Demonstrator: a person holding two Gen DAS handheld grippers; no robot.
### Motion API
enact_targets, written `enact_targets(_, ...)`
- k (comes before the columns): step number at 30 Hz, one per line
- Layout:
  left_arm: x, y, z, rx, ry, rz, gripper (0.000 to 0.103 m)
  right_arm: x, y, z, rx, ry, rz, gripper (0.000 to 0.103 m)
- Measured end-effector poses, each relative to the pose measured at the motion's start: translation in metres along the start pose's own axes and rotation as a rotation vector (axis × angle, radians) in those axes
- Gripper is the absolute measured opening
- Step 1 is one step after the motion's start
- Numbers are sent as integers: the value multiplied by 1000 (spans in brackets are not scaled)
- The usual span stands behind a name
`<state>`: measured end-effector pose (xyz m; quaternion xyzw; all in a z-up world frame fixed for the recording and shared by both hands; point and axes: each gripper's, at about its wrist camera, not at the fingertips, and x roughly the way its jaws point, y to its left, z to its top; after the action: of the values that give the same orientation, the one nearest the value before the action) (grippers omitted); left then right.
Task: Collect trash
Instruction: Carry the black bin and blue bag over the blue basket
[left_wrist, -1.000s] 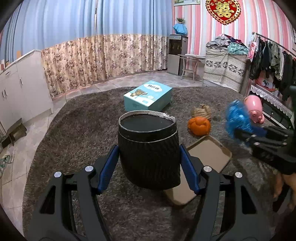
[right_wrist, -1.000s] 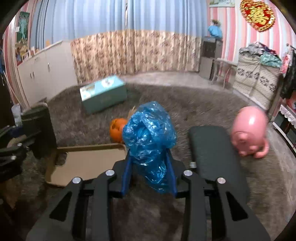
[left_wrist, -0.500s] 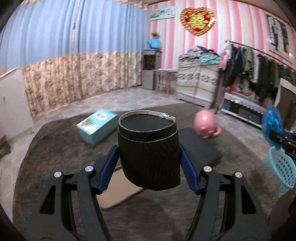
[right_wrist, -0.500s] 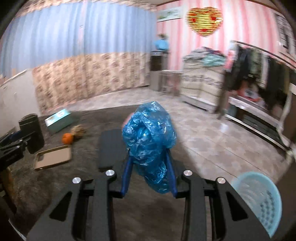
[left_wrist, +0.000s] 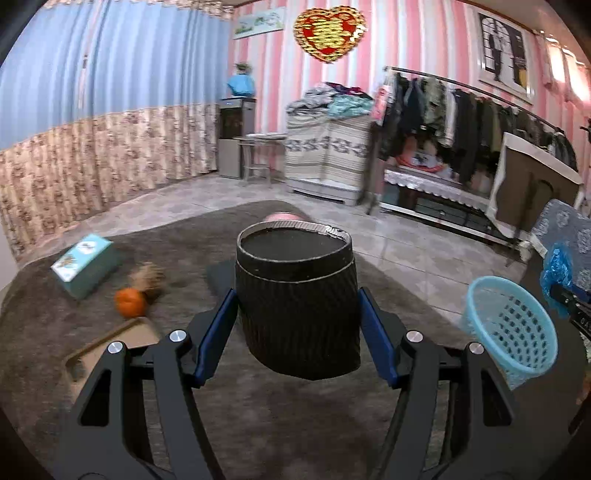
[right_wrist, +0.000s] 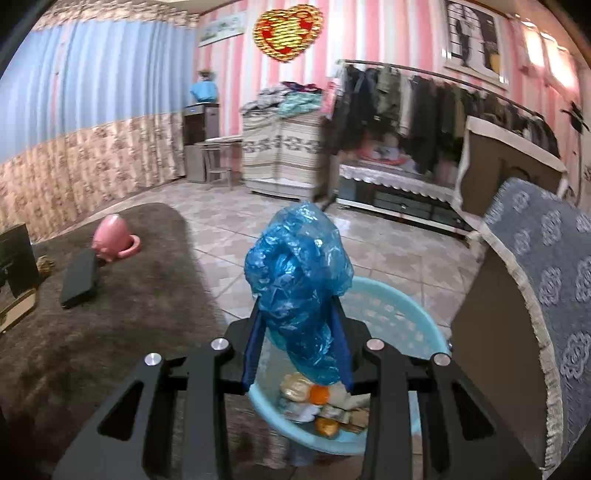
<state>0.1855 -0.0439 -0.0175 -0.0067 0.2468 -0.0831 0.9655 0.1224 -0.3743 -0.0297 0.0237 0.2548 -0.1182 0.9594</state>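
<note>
The right hand-held gripper pinches a crumpled blue plastic bag over the light-blue perforated plastic basket (part-filled already), so a light bag could drift past the rim, while the left hand-held gripper clamps a black ribbed paper cup well left of it.

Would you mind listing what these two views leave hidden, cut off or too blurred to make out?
- Left wrist view: the black cup held by the left gripper hides most of the pink toy.
- Left wrist view: the tray is partly behind the gripper.
- Right wrist view: the blue bag and right gripper cover much of the basket; its trash is too blurred to identify.
</note>
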Motion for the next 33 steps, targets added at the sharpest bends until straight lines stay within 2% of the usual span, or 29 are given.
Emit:
enact_targets(14,35,-122,-6,113,10,-180,65,6,-66,-21,71,15,-94,34)
enact_targets(21,59,-185,-11,188,37,-297,65,15,-85,-25,100,15,-121,34)
enact_targets(25,69,-219,-16,245,32,-335,65,23,-96,-32,122,24,-130,34)
enact_targets(33,88,-270,-11,273,32,-441,65,29,-110,-34,137,30,-151,34)
